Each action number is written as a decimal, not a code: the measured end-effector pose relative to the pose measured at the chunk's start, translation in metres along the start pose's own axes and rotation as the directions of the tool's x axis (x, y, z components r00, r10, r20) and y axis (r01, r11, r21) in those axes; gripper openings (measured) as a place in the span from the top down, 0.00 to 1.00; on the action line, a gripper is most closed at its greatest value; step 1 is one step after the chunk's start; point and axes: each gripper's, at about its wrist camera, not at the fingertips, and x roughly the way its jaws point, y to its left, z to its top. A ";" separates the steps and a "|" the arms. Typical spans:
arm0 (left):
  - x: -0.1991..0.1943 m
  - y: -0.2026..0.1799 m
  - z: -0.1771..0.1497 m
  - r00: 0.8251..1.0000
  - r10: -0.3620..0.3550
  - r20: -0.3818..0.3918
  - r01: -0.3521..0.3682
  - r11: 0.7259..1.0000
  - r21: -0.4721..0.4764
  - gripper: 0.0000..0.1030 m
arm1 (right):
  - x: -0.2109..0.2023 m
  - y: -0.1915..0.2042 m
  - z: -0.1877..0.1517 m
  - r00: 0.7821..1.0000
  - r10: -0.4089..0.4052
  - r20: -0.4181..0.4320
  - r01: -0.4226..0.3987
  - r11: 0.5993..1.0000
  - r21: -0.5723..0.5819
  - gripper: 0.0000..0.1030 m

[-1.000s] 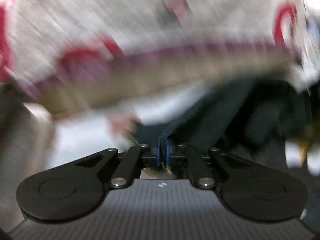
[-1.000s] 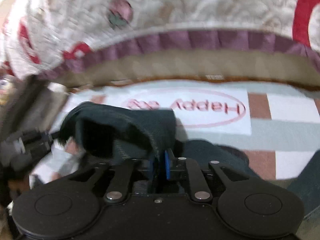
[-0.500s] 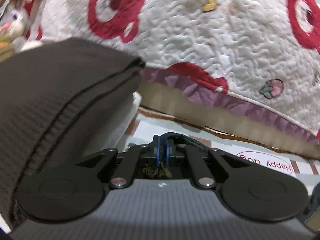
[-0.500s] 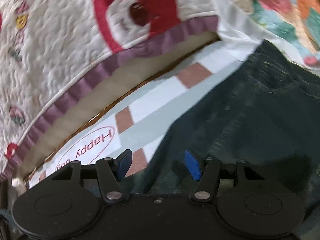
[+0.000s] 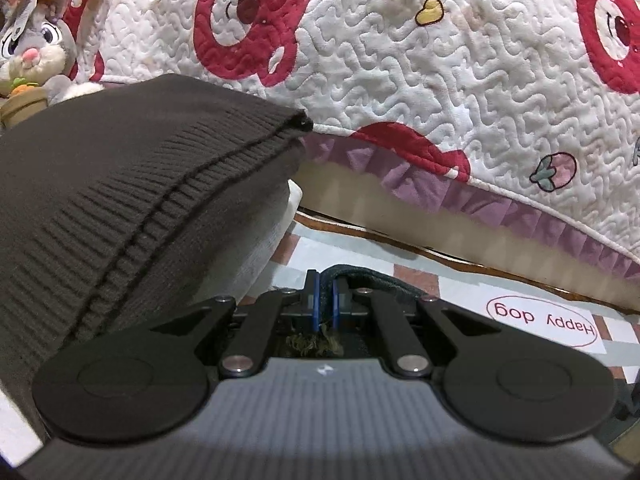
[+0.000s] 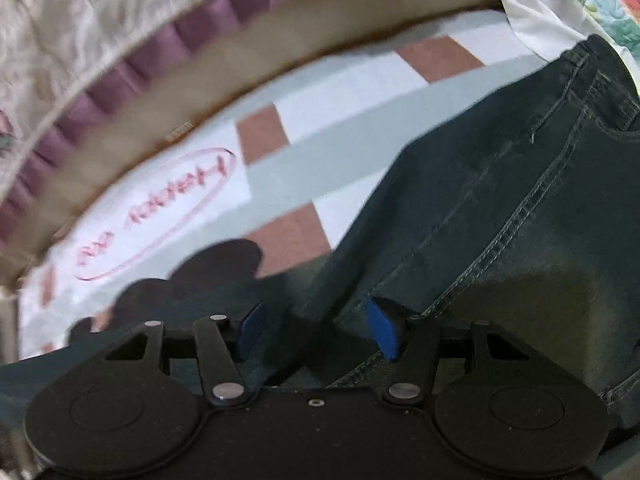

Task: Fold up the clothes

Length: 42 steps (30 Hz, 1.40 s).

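- Your left gripper [image 5: 325,300] has its blue pads pressed together on a dark denim hem, a frayed tuft showing just behind them.
- Your right gripper [image 6: 316,330] has its jaws closing, blue pads apart, with a fold of the dark jeans [image 6: 500,200] lying between them, not yet pressed.
- The jeans lie spread on the checked mat [image 6: 340,92], reaching to the upper right in the right wrist view.
- A brown ribbed knit garment [image 5: 120,200] lies close at the left of the left wrist view.
- Behind stands a white quilted cover [image 5: 400,60] with red prints and a purple frill; a plush rabbit [image 5: 36,40] sits at far left.
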 end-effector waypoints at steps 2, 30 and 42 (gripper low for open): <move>-0.003 0.001 -0.002 1.000 0.000 0.001 0.000 1.000 0.001 0.95 | 0.001 0.005 -0.001 1.000 0.019 0.022 -0.018 0.998 -0.055 0.96; -0.119 0.018 0.047 0.988 -0.149 0.031 0.150 0.989 -0.017 0.95 | -0.095 -0.063 0.007 0.786 0.529 0.320 -0.576 0.814 0.071 0.66; 0.083 -0.011 -0.009 0.954 0.250 -0.163 -0.206 0.947 0.245 0.95 | -0.068 -0.023 0.057 0.981 0.089 0.173 -0.059 0.983 -0.173 0.44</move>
